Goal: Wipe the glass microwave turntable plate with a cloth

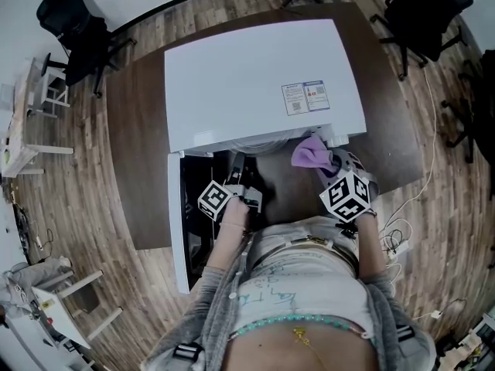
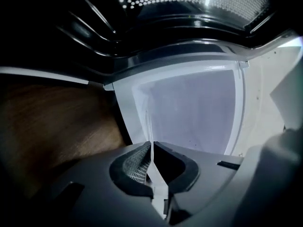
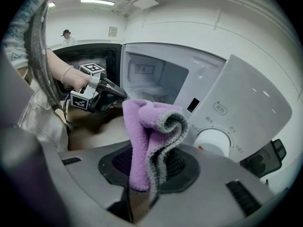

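The white microwave (image 1: 255, 76) stands on a brown table, its door (image 1: 176, 222) swung open to the left. My left gripper (image 1: 238, 168) is at the mouth of the cavity. In the left gripper view its jaws (image 2: 151, 148) are shut on the thin edge of the clear glass plate (image 2: 147, 126), seen edge-on. My right gripper (image 1: 331, 167) is in front of the control panel, shut on a folded purple cloth (image 1: 309, 151). In the right gripper view the cloth (image 3: 151, 122) stands up from the pads, with the left gripper (image 3: 113, 92) and the white cavity (image 3: 151, 79) beyond it.
The control panel with its round dial (image 3: 215, 141) is just right of the cloth. The brown table (image 1: 139, 168) extends on both sides of the microwave. Black chairs (image 1: 73, 22) (image 1: 421, 6) stand behind it, and cables (image 1: 398, 234) lie on the floor at the right.
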